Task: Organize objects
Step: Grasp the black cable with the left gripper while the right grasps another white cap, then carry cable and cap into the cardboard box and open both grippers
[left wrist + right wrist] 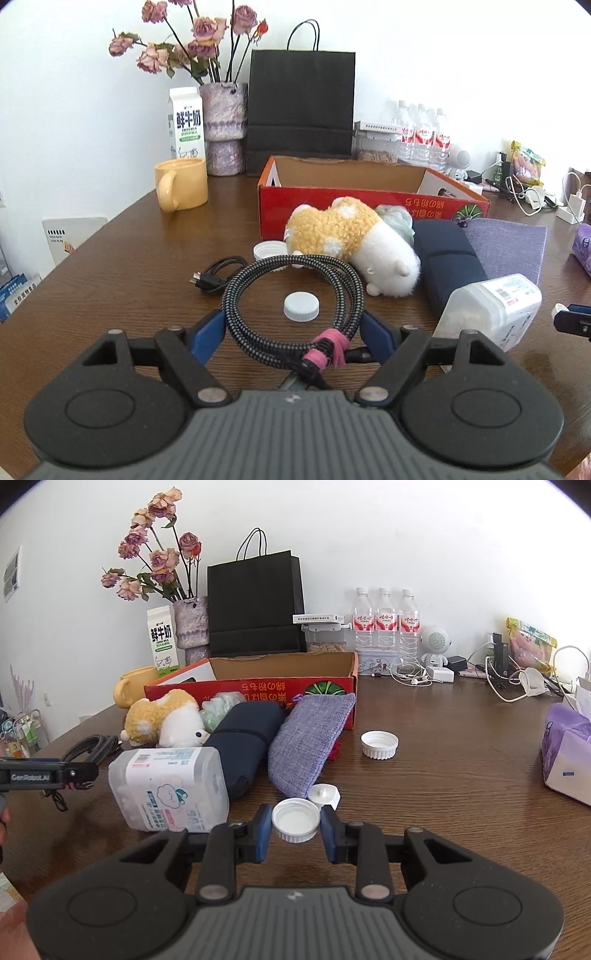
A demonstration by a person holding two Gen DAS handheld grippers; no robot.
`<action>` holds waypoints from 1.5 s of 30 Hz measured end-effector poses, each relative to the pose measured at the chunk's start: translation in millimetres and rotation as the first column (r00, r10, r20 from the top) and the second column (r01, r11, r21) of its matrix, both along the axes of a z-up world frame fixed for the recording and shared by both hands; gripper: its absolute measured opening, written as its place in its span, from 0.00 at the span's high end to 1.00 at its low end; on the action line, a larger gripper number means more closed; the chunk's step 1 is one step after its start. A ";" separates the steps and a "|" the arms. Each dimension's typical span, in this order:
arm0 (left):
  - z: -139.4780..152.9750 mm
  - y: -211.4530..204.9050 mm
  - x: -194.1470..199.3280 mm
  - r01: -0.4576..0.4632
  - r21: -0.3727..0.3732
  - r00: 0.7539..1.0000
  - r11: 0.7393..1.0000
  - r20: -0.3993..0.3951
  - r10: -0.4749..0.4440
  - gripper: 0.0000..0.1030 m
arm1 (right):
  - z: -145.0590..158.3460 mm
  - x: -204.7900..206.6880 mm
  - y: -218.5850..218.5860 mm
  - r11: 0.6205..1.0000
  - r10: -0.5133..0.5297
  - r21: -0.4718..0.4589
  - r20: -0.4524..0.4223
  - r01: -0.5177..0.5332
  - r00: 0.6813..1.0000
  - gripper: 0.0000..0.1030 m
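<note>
Left tool (293, 328) wide open, fingers flanking the braided cable coil (291, 295) on the desk (129, 266), not clamped. Coil looks light and floppy; grab at the pink tie, 6 o'clock. Right tool (295, 829) part-open, straddling a white cap (295, 819): rigid, light, probably slippery.

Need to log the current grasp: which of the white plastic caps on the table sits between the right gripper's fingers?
The open-side-up white ribbed cap between the right gripper fingers; the other upturned white cap lies apart, farther back on the wooden table.
</note>
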State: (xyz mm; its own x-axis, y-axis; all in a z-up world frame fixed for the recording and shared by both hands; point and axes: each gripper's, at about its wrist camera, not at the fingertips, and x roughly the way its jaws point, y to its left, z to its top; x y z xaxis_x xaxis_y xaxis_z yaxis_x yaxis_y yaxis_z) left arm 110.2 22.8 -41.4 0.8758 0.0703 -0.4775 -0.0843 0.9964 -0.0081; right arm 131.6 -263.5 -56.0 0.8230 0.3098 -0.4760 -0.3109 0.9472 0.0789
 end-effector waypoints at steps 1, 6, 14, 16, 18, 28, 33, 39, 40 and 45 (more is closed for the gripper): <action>3.9 -0.2 -2.6 0.000 0.005 1.000 1.000 0.013 0.000 0.22 | 0.0 -0.5 1.4 1.000 0.003 0.000 0.001 -0.003 1.000 0.73; 20.3 -0.8 -7.6 0.000 0.005 0.997 1.000 0.073 0.000 0.22 | 4.9 -1.8 6.1 1.000 0.020 -0.002 0.018 -0.020 1.000 0.73; 34.1 -8.3 2.2 0.002 -0.015 0.994 1.000 0.106 -0.001 0.22 | 31.3 8.3 21.7 0.999 0.049 0.004 0.108 -0.049 0.993 0.73; 40.2 -10.5 6.3 0.001 -0.016 0.993 1.000 0.121 0.001 0.22 | 39.5 14.1 25.9 0.998 0.054 0.009 0.131 -0.056 0.990 0.73; 45.8 -12.8 11.1 -0.004 -0.019 0.991 1.000 0.133 0.006 0.22 | 48.9 22.0 29.8 0.998 0.060 0.028 0.152 -0.065 0.987 0.73; 68.1 -26.4 43.9 -0.010 -0.022 0.986 1.000 0.167 0.013 0.22 | 80.6 62.3 60.4 0.994 0.087 0.044 0.230 -0.099 0.969 0.73; 76.2 -31.2 67.8 -0.007 -0.020 0.984 1.000 0.176 0.011 0.22 | 86.5 89.9 70.4 0.995 0.076 0.038 0.241 -0.087 0.968 0.73; 84.6 -27.9 100.3 -0.018 -0.041 0.984 0.999 0.176 0.025 0.22 | 90.1 124.8 80.1 0.998 0.061 0.008 0.255 -0.065 0.965 0.73; 85.3 -27.0 105.4 -0.022 -0.044 0.984 0.999 0.176 0.030 0.22 | 90.5 130.5 81.3 0.998 0.061 0.004 0.255 -0.064 0.965 0.73; 89.1 -26.4 137.6 -0.037 -0.050 0.985 0.998 0.168 0.045 0.22 | 94.0 166.7 91.5 0.998 0.055 -0.008 0.247 -0.054 0.968 0.73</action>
